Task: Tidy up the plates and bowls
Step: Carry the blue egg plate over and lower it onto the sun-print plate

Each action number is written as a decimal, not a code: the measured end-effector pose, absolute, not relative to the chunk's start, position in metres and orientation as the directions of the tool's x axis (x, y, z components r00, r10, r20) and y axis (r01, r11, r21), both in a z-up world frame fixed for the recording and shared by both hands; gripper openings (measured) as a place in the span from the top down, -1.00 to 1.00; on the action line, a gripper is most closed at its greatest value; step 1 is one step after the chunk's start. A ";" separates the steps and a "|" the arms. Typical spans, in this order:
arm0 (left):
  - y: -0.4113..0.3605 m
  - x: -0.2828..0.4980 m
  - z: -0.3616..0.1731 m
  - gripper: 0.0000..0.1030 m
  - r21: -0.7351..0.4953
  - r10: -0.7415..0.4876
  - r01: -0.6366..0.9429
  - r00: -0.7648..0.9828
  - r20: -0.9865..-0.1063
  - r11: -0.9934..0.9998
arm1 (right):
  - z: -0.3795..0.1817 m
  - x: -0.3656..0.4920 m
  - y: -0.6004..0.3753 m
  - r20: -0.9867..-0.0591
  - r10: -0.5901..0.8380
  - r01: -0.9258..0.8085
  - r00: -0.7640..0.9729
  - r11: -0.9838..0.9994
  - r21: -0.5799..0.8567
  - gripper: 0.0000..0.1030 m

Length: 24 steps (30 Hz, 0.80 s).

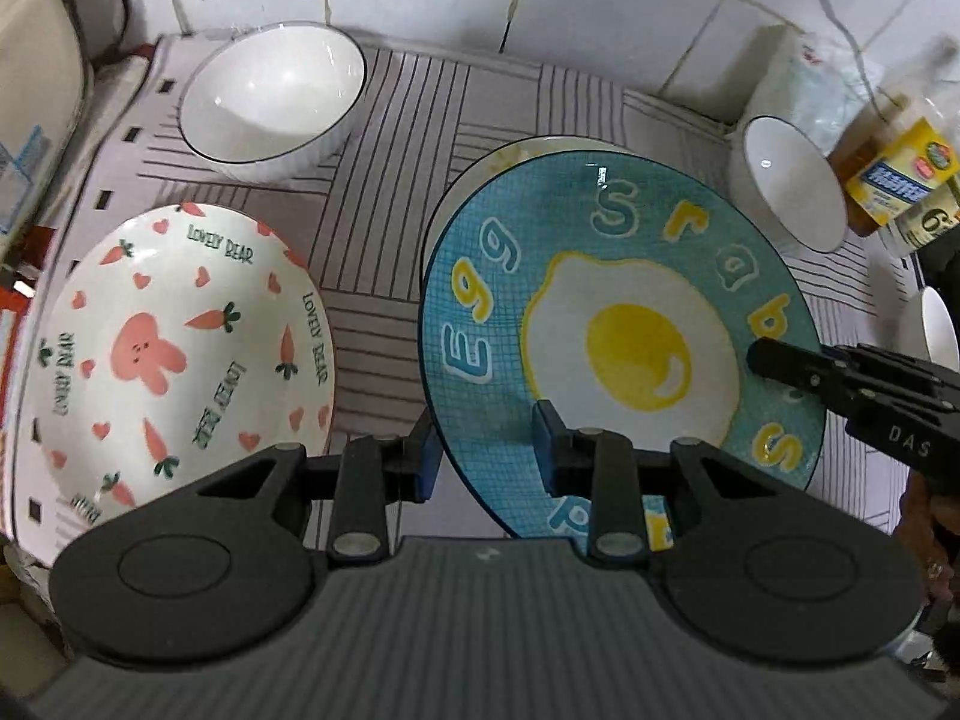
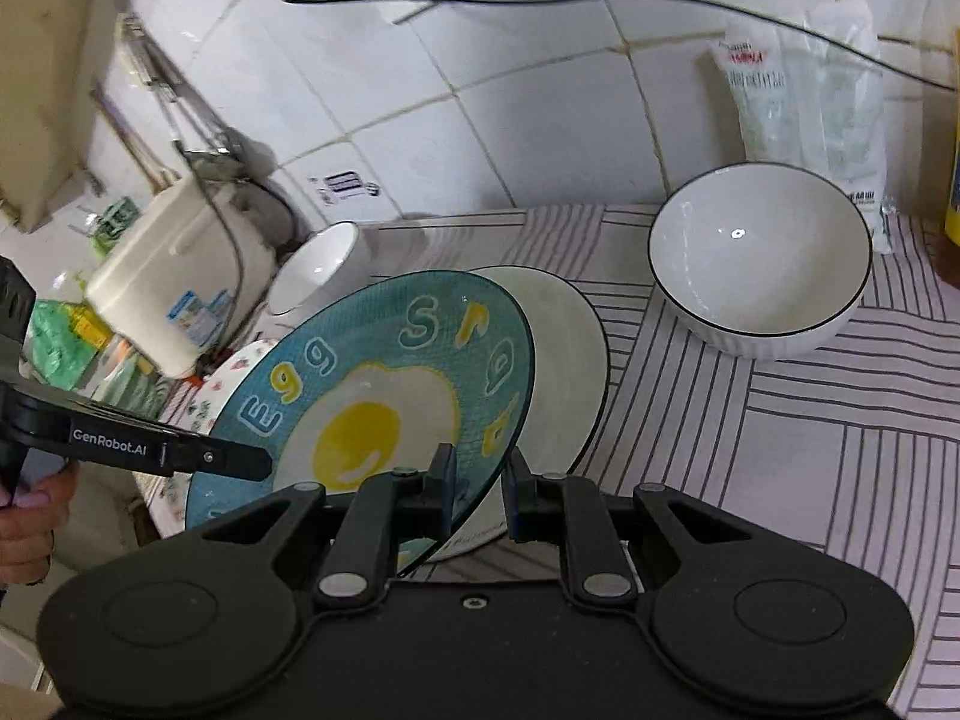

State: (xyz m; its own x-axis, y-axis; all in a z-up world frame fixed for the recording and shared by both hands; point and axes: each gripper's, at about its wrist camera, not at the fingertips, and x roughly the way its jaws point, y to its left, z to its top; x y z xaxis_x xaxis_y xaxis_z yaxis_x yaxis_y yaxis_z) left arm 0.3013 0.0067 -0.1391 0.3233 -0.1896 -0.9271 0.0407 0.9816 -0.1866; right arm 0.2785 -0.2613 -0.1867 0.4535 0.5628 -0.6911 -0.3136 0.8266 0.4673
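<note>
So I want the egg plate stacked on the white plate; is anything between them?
Nothing visible. The egg plate, tilted and straddled by both grippers, hangs directly over the white plate, whose exposed part is bare.

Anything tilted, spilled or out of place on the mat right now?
The blue egg plate is tilted, one edge raised over the white plate beneath it, with the left gripper and right gripper both straddling its rim. No spills or breakage show. The bowls stand upright.
</note>
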 end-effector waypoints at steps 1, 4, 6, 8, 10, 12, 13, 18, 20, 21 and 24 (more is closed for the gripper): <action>0.009 0.307 -0.143 0.42 -0.196 -0.198 0.039 0.311 -0.930 0.980 | -0.188 0.280 -0.260 -0.696 0.556 -0.302 0.455 0.831 0.467 0.61; 0.014 0.320 -0.152 0.42 -0.209 -0.213 0.044 0.278 -0.937 0.977 | -0.192 0.285 -0.255 -0.711 0.536 -0.271 0.455 0.844 0.462 0.61; 0.015 0.326 -0.155 0.42 -0.207 -0.214 0.054 0.263 -0.941 0.977 | -0.193 0.286 -0.250 -0.726 0.516 -0.261 0.455 0.856 0.446 0.61; 0.015 0.333 -0.158 0.41 -0.208 -0.217 0.062 0.242 -0.946 0.976 | -0.194 0.286 -0.246 -0.738 0.496 -0.250 0.458 0.868 0.428 0.61; 0.016 0.338 -0.160 0.39 -0.218 -0.228 0.068 0.218 -0.949 0.974 | -0.190 0.285 -0.241 -0.750 0.464 -0.238 0.471 0.886 0.398 0.61; 0.017 0.342 -0.161 0.37 -0.232 -0.242 0.075 0.204 -0.948 0.970 | -0.185 0.285 -0.234 -0.759 0.434 -0.232 0.485 0.901 0.366 0.61; 0.018 0.345 -0.162 0.36 -0.236 -0.247 0.076 0.198 -0.949 0.969 | -0.183 0.286 -0.232 -0.762 0.426 -0.226 0.487 0.905 0.361 0.61; 0.017 0.352 -0.169 0.35 -0.207 -0.220 0.094 0.158 -0.963 0.974 | -0.184 0.289 -0.225 -0.783 0.396 -0.223 0.480 0.918 0.328 0.61; 0.017 0.353 -0.170 0.35 -0.210 -0.224 0.100 0.158 -0.962 0.973 | -0.183 0.289 -0.225 -0.782 0.383 -0.219 0.492 0.924 0.314 0.61; 0.016 0.354 -0.171 0.35 -0.210 -0.224 0.103 0.155 -0.962 0.972 | -0.183 0.290 -0.226 -0.782 0.383 -0.213 0.492 0.924 0.318 0.61; 0.012 0.354 -0.173 0.36 -0.209 -0.225 0.117 0.150 -0.963 0.971 | -0.181 0.291 -0.219 -0.795 0.338 -0.229 0.503 0.940 0.254 0.59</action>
